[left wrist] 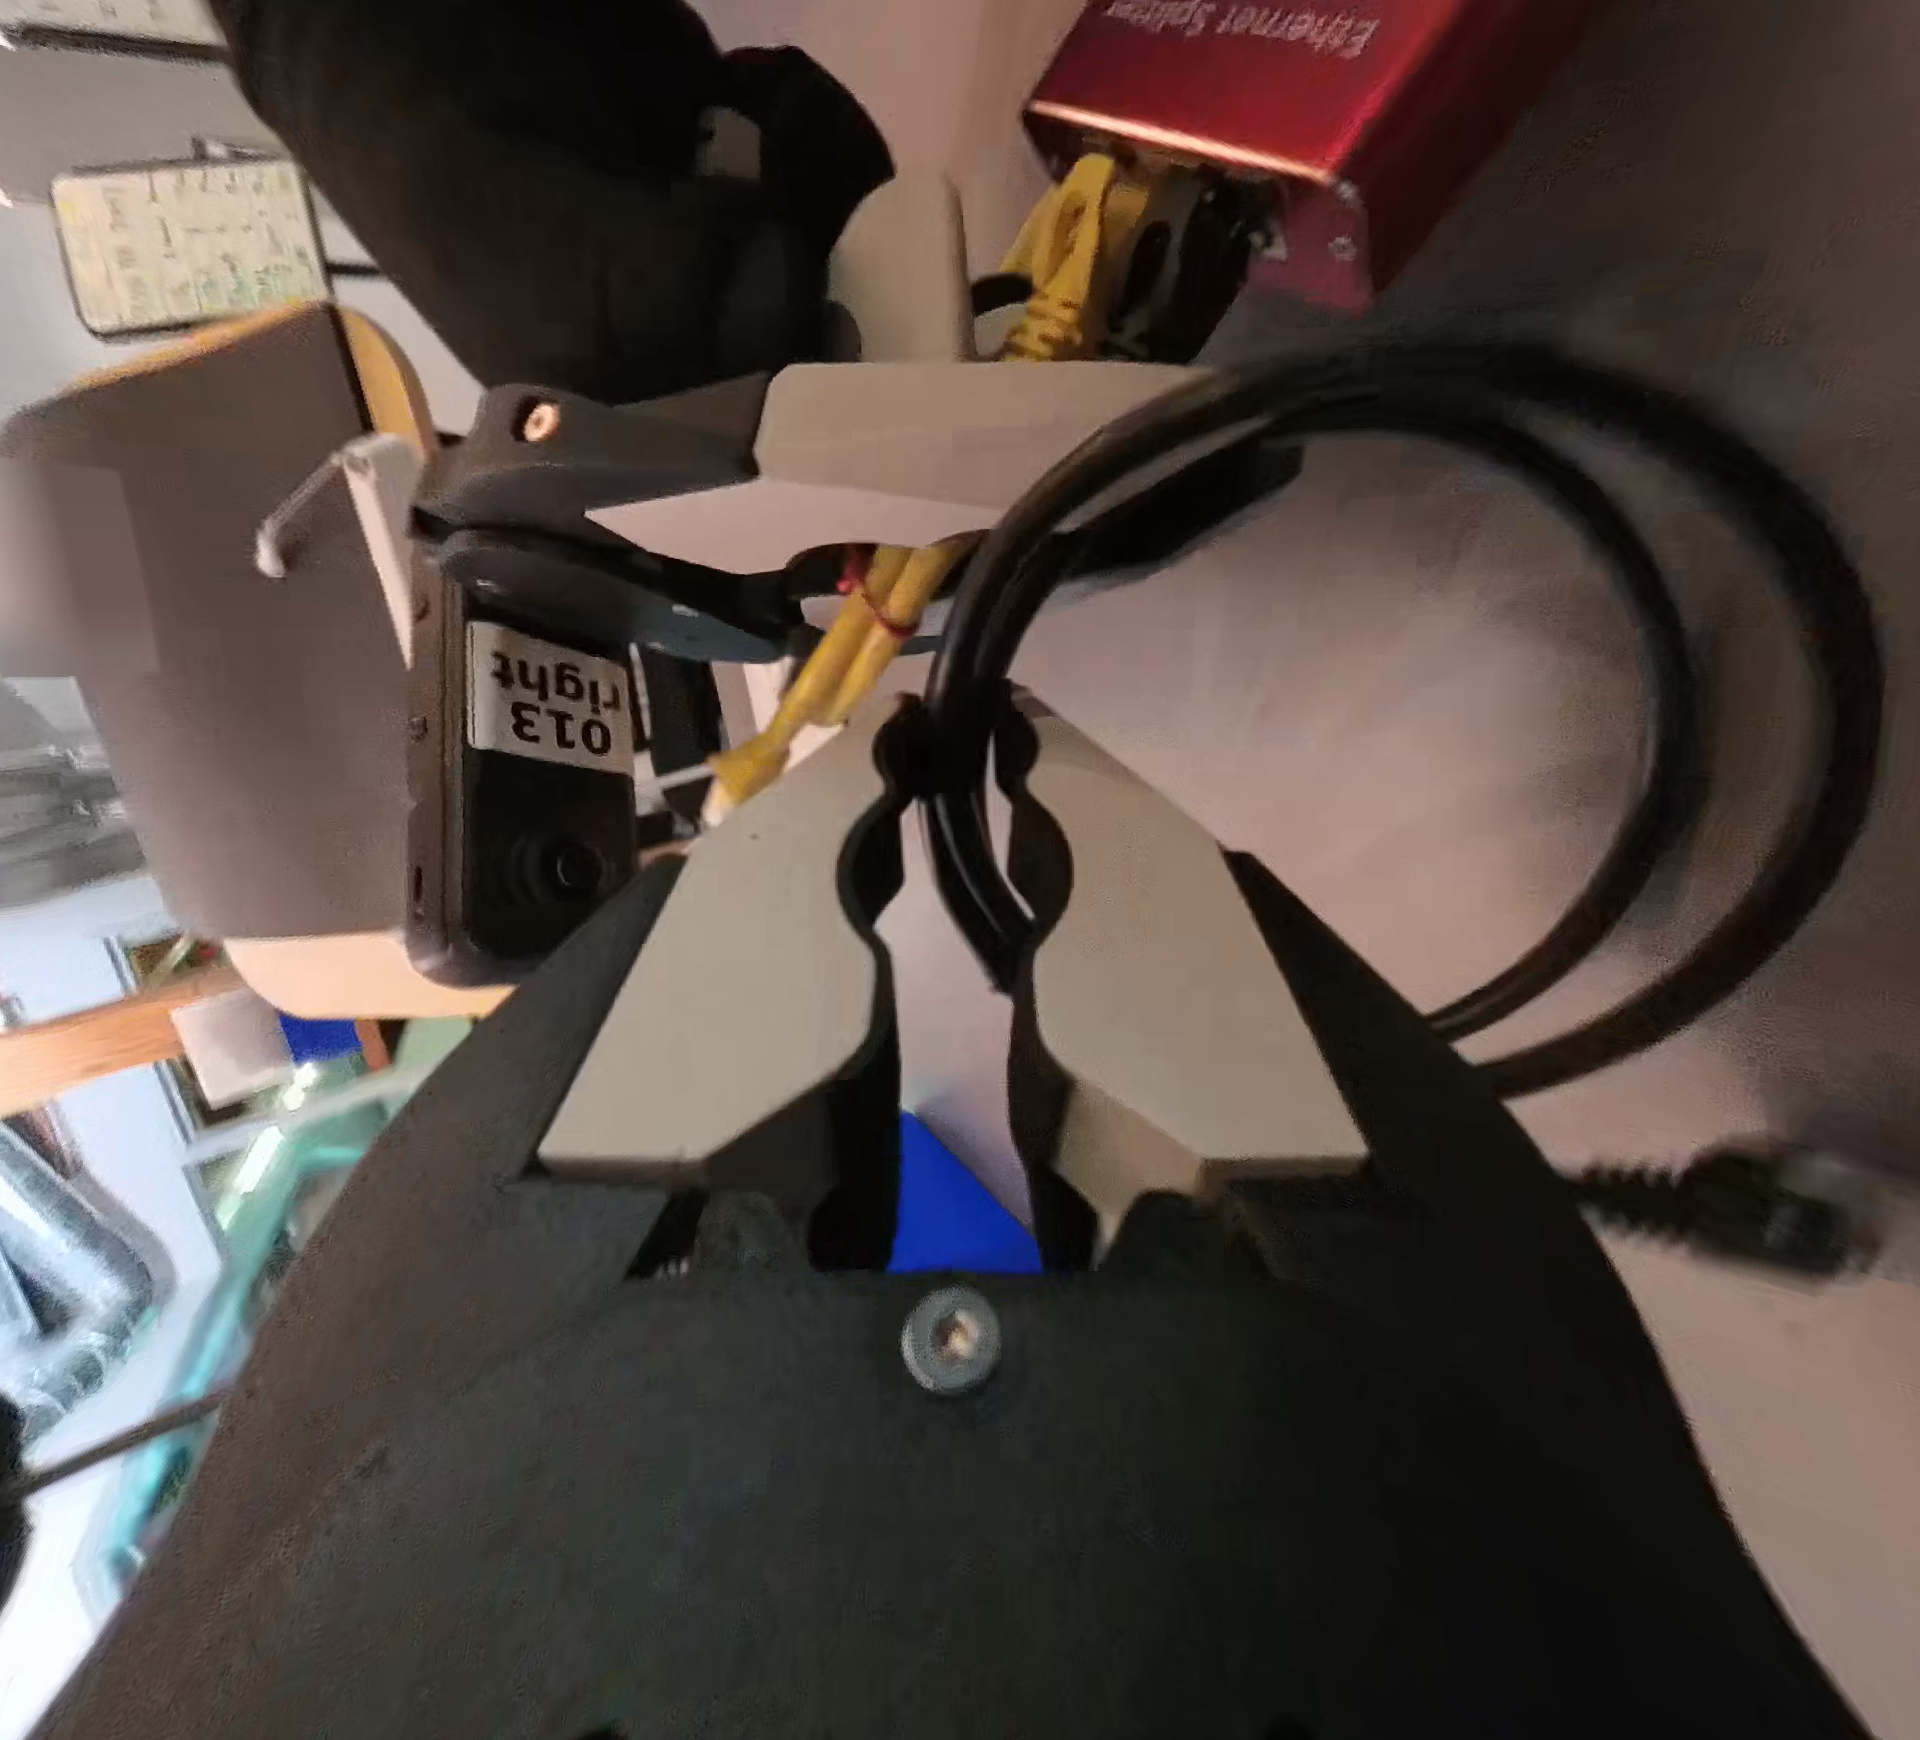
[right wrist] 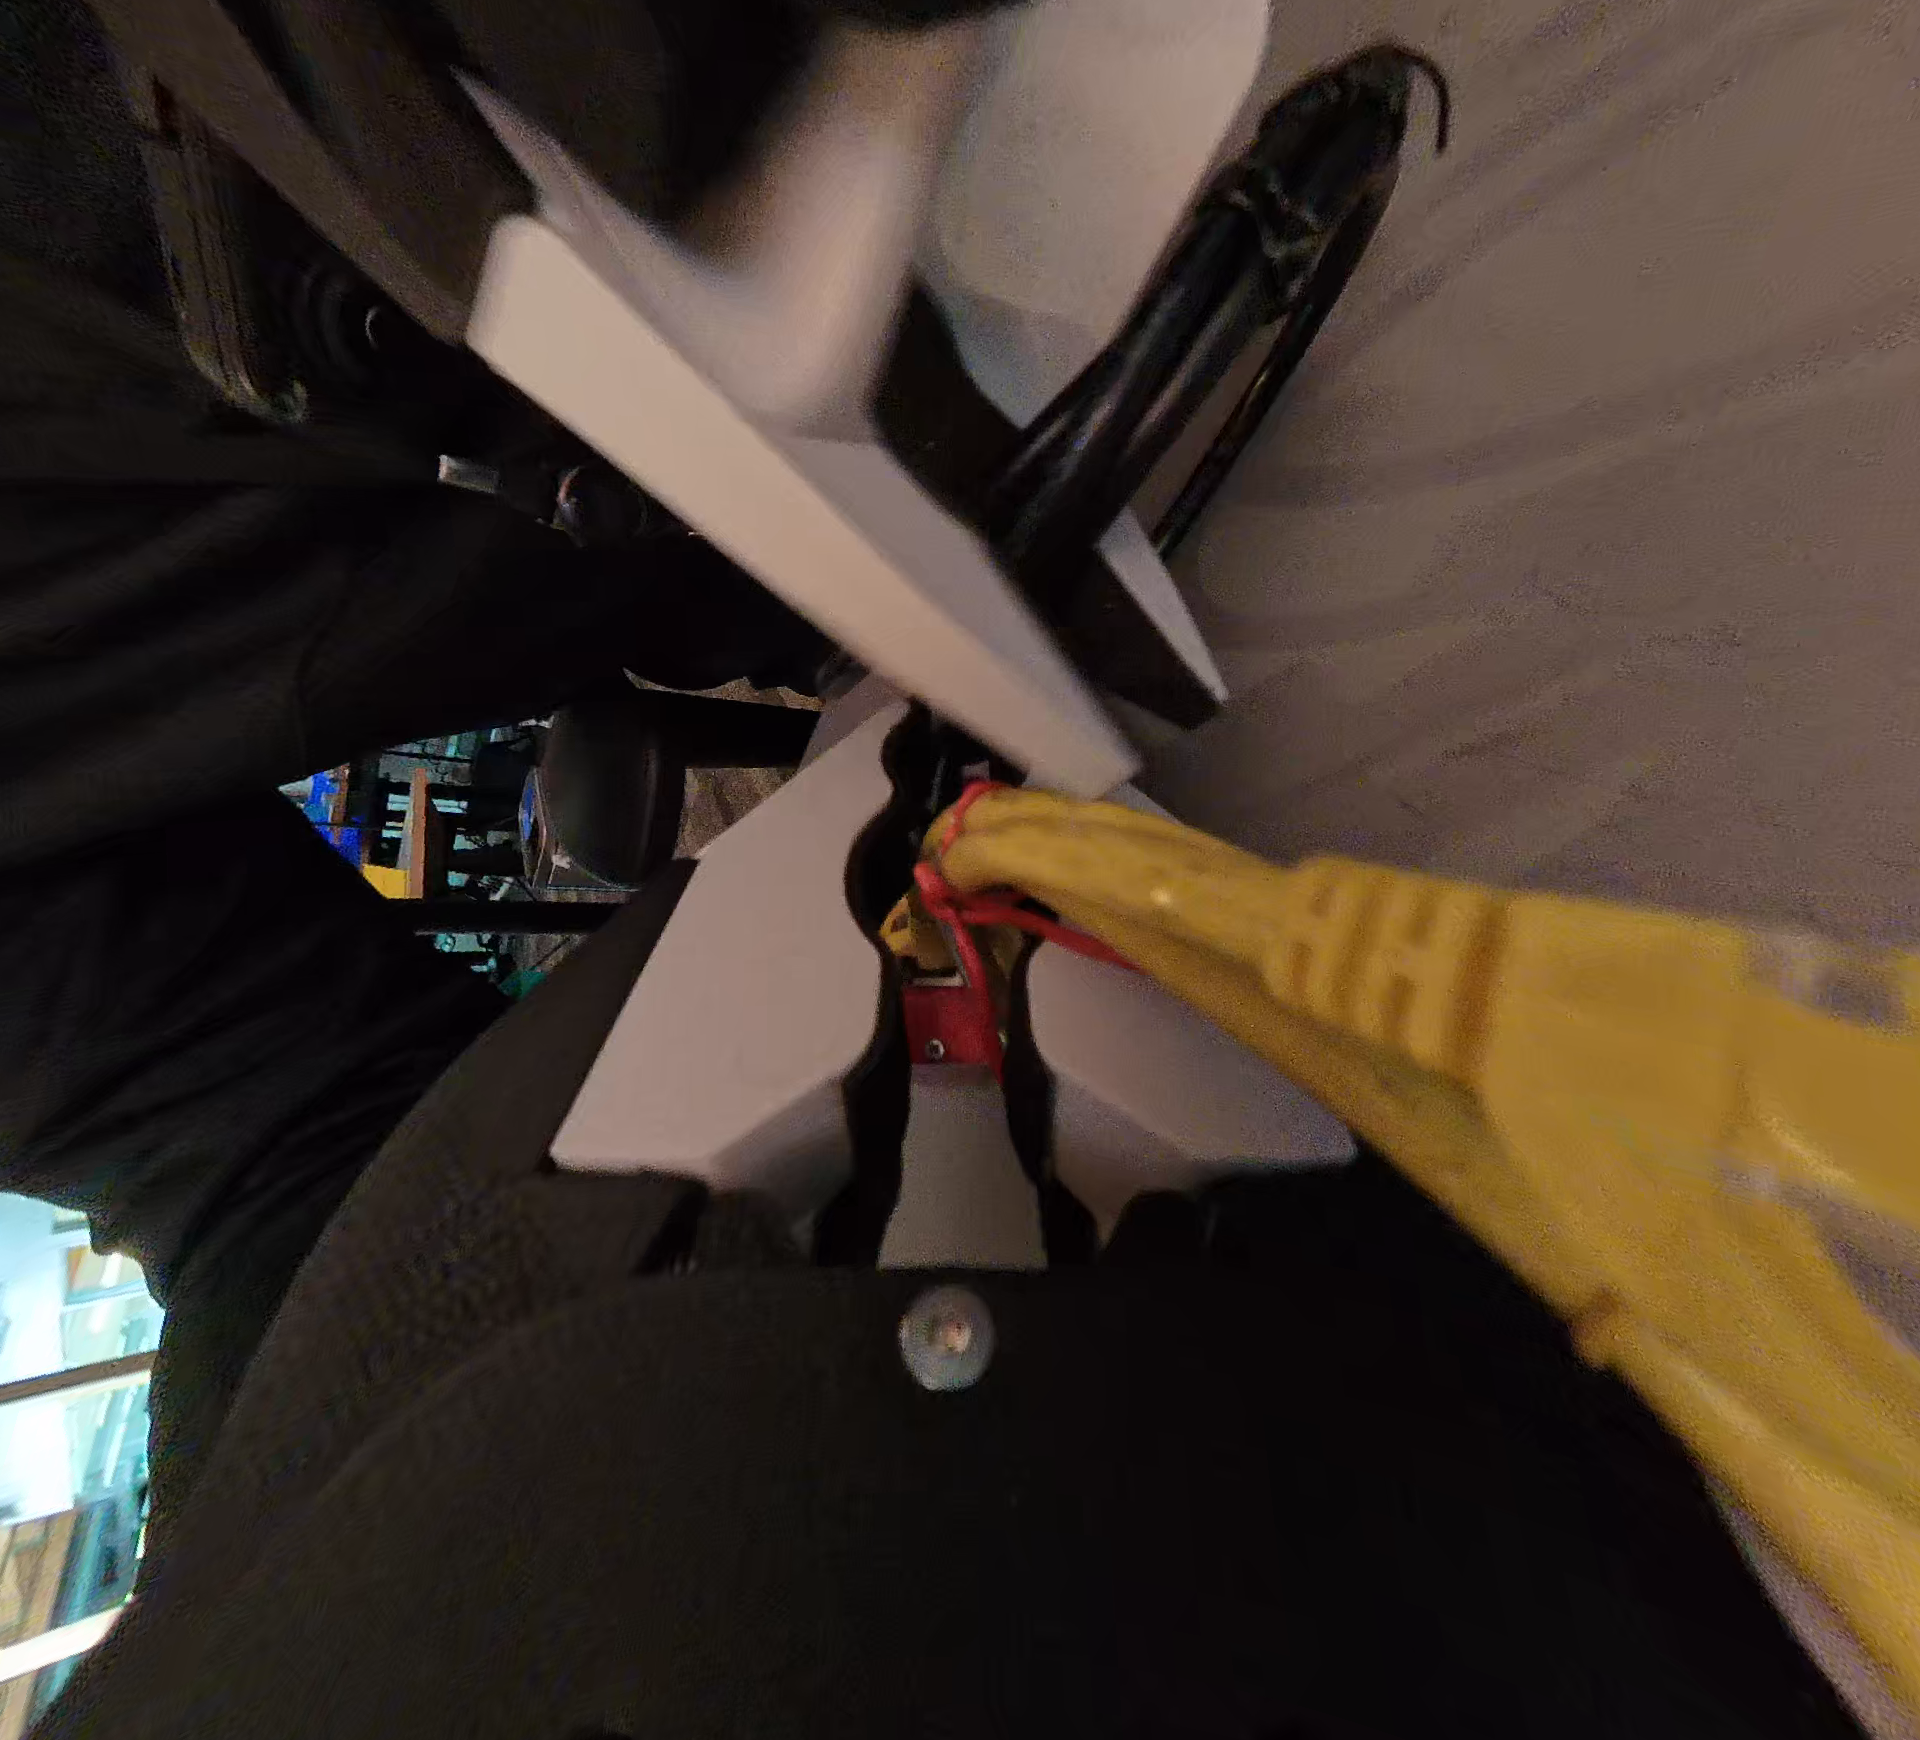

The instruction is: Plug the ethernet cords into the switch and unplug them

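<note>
Left wrist view: we have the left gripper [left wrist: 961, 791] closed on the coiled black cord [left wrist: 1621, 703], pinching the bundle at its tie; its plug [left wrist: 1756, 1207] lies loose on the table [left wrist: 1455, 610], lower right.
Right gripper [left wrist: 883, 537]: it crosses in front of us, jaws closed around the yellow cord [left wrist: 868, 651] near its red tie [left wrist: 883, 620].
Switch [left wrist: 1382, 28]: red box on the table, top right, well apart from both tips.
Ports: one yellow plug [left wrist: 1070, 256] sits in the switch face; the port beside it looks free, though it's blurry.
Right wrist view: the right gripper [right wrist: 951, 843] clamps the yellow cord [right wrist: 1403, 984] at the tie; the cord's booted end runs past the lens, lower right. The switch [right wrist: 951, 1015] shows small and red between the fingers.
Step, we judge: sorting cords, black plug not yet in.
How to do it well: we'd regrip the black cord close behind its plug, not on the coil, so the end doesn't flop.
Also: line the plug square w/ the free port, clip side matched, and push straight.
Brace: the box is light, prob slides, so we'd steady it w/ the right gripper.
Risk: the two grippers sit v. close, so cords may snag.
</note>
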`<state>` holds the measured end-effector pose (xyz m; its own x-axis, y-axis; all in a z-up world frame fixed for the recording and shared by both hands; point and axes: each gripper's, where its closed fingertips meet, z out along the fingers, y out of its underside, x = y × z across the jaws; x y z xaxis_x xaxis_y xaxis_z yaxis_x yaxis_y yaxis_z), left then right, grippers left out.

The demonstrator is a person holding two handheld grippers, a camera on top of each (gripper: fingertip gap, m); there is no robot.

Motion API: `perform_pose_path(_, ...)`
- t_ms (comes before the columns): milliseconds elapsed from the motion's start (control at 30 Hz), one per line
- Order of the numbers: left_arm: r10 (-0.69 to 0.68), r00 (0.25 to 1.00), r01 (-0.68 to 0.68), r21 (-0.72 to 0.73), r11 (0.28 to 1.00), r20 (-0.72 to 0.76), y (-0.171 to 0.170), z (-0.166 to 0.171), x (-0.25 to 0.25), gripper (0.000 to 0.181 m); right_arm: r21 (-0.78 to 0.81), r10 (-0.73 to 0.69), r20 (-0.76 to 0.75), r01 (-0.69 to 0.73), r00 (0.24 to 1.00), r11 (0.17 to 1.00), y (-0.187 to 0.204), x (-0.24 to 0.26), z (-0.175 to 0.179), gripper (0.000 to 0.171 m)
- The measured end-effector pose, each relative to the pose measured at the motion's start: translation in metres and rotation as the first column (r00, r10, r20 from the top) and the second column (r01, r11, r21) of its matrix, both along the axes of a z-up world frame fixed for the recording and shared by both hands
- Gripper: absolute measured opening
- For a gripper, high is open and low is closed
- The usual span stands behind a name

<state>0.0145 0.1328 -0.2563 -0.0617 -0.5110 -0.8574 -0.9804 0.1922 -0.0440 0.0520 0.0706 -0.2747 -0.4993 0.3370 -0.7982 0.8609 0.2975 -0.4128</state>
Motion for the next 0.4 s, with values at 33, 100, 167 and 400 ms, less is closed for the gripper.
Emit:
perform_pose_path(33,0.03,0.999,-0.03,0.002,1.0,0.036,0.003,-0.003,-0.002,0.011,0.003,-0.024,0.013,0.024,1.0,1.0,0.003,-0.004,-0.002,0.012)
perform_pose_path(100,0.108,0.99,-0.107,-0.01,0.994,0.086,0.008,-0.008,-0.011,0.009,0.053,-0.072,0.025,0.071,0.997,0.996,0.012,-0.008,-0.009,0.028)
perform_pose_path(167,0.187,0.97,-0.184,-0.032,0.982,0.157,0.013,-0.01,-0.019,0.009,0.105,-0.115,0.016,0.113,0.993,0.988,0.023,-0.007,-0.011,0.046)
perform_pose_path(400,0.463,0.831,-0.423,-0.192,0.886,0.307,0.027,-0.025,-0.044,0.009,0.26,-0.384,-0.182,0.421,0.905,0.869,0.079,-0.015,0.0,0.085)
